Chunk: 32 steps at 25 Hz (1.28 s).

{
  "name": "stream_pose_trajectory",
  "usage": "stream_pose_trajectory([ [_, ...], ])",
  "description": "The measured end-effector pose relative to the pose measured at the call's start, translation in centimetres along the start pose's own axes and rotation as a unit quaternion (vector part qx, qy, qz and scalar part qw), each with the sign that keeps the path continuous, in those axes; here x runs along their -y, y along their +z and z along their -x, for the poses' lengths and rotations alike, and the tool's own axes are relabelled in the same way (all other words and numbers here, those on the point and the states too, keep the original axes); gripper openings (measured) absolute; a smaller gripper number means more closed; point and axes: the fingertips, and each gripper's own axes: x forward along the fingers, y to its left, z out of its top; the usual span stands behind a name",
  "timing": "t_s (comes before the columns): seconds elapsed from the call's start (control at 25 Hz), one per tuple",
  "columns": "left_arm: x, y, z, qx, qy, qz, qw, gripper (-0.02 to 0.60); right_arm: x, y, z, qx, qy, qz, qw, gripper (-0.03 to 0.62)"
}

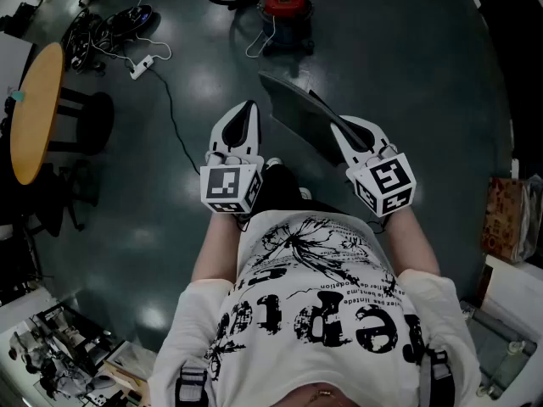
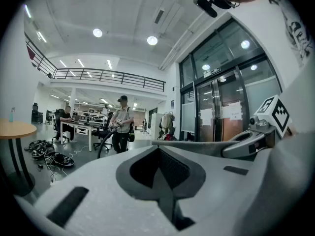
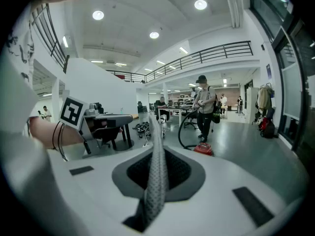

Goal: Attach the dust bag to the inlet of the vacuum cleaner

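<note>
Head view first: the right gripper [image 1: 344, 134] has its jaws clamped on one end of the grey dust bag [image 1: 293, 108], and the bag's long axis runs away from the jaws, forward and slightly left. It points towards the red vacuum cleaner [image 1: 284, 7], which sits on the floor well ahead of both hands. The left gripper [image 1: 243, 121] hangs beside the bag, not touching it.

Left gripper view now: the jaws are closed together on nothing, and the bag crosses the view edge-on, off to the right.

Right gripper view: the textured fabric stands upright between the clamped jaws, and the vacuum lies far off, ahead and a touch right (its inlet is too small to make out). Another person [image 3: 203, 104] stands at it. My read is that the right hand leads and the gap must close first.
</note>
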Motion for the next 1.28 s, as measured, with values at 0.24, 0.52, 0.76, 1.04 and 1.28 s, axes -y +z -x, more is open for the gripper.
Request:
stream_pose_trajectory([
  [0.24,-2.3,-0.9,-2.3,-0.011,0.008,0.010,0.9999,0.003,2.3,0.1,-2.3,-0.007,-0.007,-0.009,1.000,0.023],
  [0.52,-6.1,-1.8,-10.0,-0.022,0.001,0.016,0.9996,0.003,7.4,0.7,-8.4,-0.020,-0.012,-0.022,0.999,0.023],
  [0.76,-11.4,-2.9,-19.4,-0.052,-0.022,0.028,0.9980,0.003,12.7,1.8,-16.4,-0.047,-0.020,-0.033,0.998,0.023],
  [1.04,-19.2,-4.4,-32.6,-0.098,-0.070,0.030,0.9923,0.003,20.3,4.5,-28.0,-0.070,-0.007,-0.035,0.997,0.023],
  [1.28,-23.1,-5.2,-42.3,-0.118,-0.101,0.036,0.9872,0.003,27.3,5.8,-34.8,-0.072,-0.017,-0.056,0.996,0.023],
])
